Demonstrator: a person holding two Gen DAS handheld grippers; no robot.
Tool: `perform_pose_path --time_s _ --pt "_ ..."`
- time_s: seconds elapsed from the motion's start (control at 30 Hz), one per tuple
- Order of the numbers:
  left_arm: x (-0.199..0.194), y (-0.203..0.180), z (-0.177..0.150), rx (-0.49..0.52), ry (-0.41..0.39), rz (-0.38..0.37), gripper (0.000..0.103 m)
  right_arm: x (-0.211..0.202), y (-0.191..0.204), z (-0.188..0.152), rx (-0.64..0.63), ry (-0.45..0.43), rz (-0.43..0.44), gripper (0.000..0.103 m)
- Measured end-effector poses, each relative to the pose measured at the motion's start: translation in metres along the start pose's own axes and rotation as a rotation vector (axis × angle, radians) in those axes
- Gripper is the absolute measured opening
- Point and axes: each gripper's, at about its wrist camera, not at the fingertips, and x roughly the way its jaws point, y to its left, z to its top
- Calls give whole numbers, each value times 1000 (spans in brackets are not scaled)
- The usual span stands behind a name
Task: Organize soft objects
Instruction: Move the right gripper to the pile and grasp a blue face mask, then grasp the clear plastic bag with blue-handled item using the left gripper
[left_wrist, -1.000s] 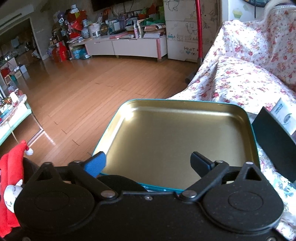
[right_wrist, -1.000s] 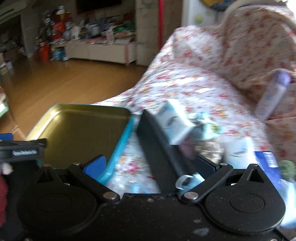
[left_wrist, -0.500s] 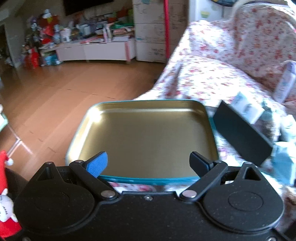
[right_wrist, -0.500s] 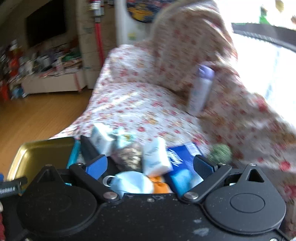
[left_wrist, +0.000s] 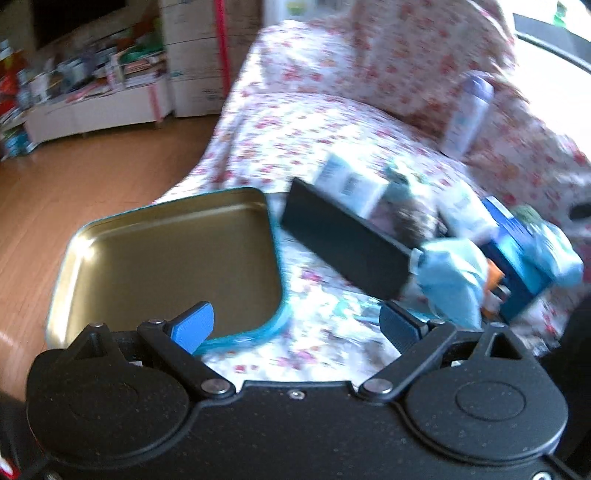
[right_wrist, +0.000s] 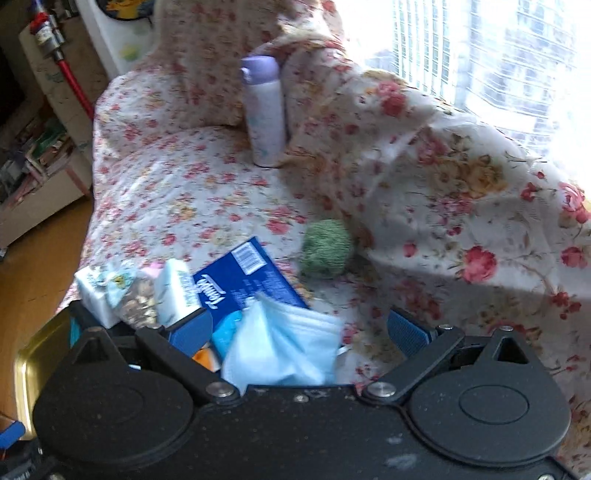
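a: on the flowered sofa cover (right_wrist: 207, 206), why is the gold tin (left_wrist: 173, 258) beside the pile?

b: likely as the bin for soft things. it holds nothing yet.

a: and the tongs?

b: left gripper (left_wrist: 295, 325) gapes wide over the tin's near corner, holding nothing. right gripper (right_wrist: 299, 332) gapes wide too, the blue mask (right_wrist: 284, 343) lying loose between its fingers, next to the tissue pack (right_wrist: 240, 280); green yarn ball (right_wrist: 327, 248) sits apart.

"Tempo" in white script on blue tissue pack (right_wrist: 243, 280).
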Motion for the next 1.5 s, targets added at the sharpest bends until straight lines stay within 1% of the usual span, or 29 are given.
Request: perform_pose_path --time_s 0.1,0.23,0.53,0.63,0.7,0.77,0.83,0.93,1.0,1.13,1.23,1.33,1.43,1.5 --pt "-1 -17 -3 57 16 -36 93 7 -4 4 2 8 -5 102" --pt "2 -34 -8 103 42 -53 93 20 -3 6 -1 53 10 102" --pt "18 -47 -15 92 120 -84 93 48 -3 6 16 178 56 102" --pt "23 -49 -16 88 138 -90 93 54 -3 6 12 201 75 102" --pt "26 -51 -16 88 147 -91 93 59 -1 5 2 219 70 102" --pt "29 -53 -16 88 154 -92 93 62 3 4 -15 228 55 98" --pt "32 -54 -15 85 163 -93 93 65 9 2 -47 235 56 79" --pt "36 -56 -14 74 176 -100 93 67 15 -1 -92 236 34 64" --pt "39 -58 -13 62 183 -106 93 66 17 -3 -112 218 33 62" --pt "47 -63 -11 53 205 -118 93 64 12 -2 -88 198 48 62" --pt "55 -70 -13 72 228 -128 93 67 6 -1 -56 211 65 62" --pt "63 -78 -15 96 262 -140 93 68 5 -1 -50 209 66 63" --pt "72 -80 -14 64 279 -134 93 69 8 -2 -68 204 59 64" --pt "78 -77 -9 12 293 -139 93 69 9 -3 -76 202 59 65"
